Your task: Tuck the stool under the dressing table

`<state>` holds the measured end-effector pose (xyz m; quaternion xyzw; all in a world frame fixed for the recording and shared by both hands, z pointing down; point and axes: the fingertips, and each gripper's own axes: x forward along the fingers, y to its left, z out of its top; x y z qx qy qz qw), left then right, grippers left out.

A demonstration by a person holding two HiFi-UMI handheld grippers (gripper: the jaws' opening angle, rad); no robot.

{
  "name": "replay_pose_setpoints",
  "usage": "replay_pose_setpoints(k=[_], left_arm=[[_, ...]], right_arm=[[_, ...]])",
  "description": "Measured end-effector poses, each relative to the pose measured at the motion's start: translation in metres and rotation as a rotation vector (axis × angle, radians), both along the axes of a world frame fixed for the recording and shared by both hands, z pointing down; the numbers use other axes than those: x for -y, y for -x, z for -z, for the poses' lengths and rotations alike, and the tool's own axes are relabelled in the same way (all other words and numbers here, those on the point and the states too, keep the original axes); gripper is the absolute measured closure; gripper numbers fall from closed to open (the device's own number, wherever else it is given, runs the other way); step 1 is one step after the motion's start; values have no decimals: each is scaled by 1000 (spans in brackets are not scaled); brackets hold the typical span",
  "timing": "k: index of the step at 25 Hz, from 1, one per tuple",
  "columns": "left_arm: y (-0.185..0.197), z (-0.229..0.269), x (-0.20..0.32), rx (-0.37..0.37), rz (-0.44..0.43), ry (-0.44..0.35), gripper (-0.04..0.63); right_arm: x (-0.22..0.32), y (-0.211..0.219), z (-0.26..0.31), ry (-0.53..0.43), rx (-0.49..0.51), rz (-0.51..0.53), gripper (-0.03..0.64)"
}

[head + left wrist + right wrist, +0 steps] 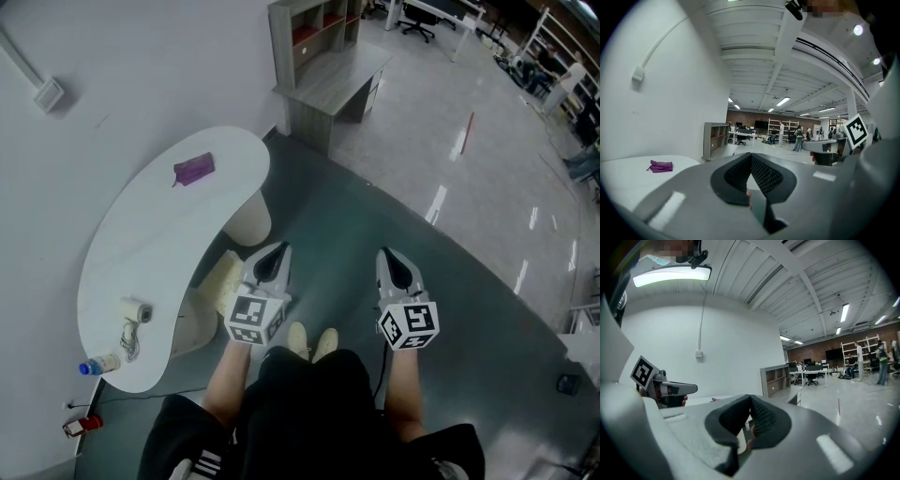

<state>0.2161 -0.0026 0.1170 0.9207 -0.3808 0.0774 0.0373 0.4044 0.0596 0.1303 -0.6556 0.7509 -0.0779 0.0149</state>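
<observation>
As the person looks down, the left gripper (271, 258) and the right gripper (395, 261) sit side by side in the middle of the head view, above two pale shoes (312, 341). Both point toward the top of the frame. The jaws of each one are pressed together, and nothing is between them.

The stool (217, 281) is pale yellow. It is left of the middle, just left of the left gripper, and part of it is hidden under the edge of the white curved desk (159, 234). The desk fills the left side along the wall.

A purple pouch (194, 169) lies on the desk near its upper end. A small bottle with a blue cap (98, 365) lies at its lower end. A grey shelf unit (319, 52) stands at the top.
</observation>
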Motion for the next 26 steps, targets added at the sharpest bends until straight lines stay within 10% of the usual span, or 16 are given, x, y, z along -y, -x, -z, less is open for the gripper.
replay_pose_setpoints(k=[26], left_arm=[[-10,-9,-14,-8,-9,10,588]], right_arm=[[-13,-4,-6,1,9,6,614]])
